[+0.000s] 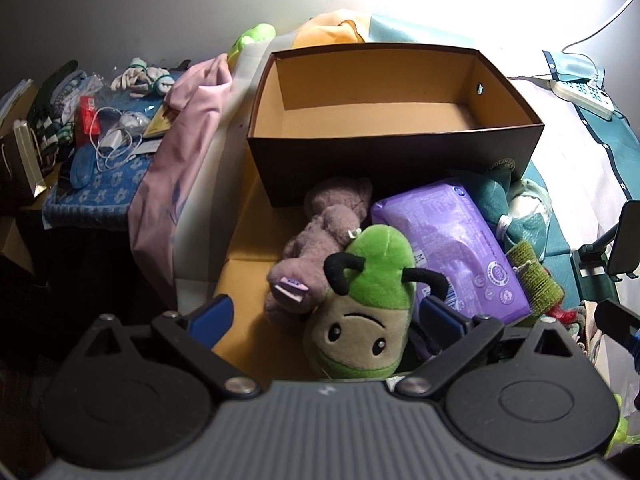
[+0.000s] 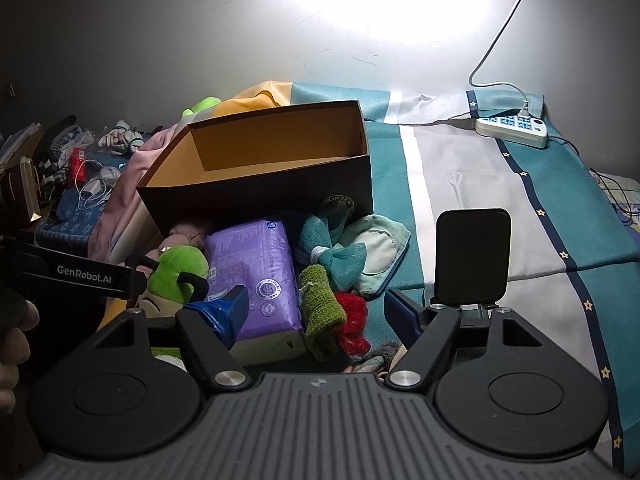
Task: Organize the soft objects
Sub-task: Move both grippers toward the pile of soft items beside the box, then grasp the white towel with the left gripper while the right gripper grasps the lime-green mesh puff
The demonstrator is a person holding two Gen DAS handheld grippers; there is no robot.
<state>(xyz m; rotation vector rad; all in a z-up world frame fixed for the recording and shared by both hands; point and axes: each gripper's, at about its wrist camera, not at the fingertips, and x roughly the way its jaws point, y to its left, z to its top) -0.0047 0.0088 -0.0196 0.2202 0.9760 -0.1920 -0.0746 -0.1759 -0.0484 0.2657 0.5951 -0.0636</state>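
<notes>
while open, left tool (image 1: 324, 316) straddles green plush (image 1: 372, 304) untouched.

A bedroom in a home. Ahead of the tools lies a bed under a teal and white sheet (image 2: 460, 184) edged with a navy star border, set against a plain wall. Further ahead to the right, a white power strip (image 2: 514, 128) rests on the sheet, its cord climbing the wall. Off to the left, a side surface holds rolled socks (image 1: 140, 76), a tangled white cable (image 1: 116, 140) and a pink garment (image 1: 180, 152).
</notes>
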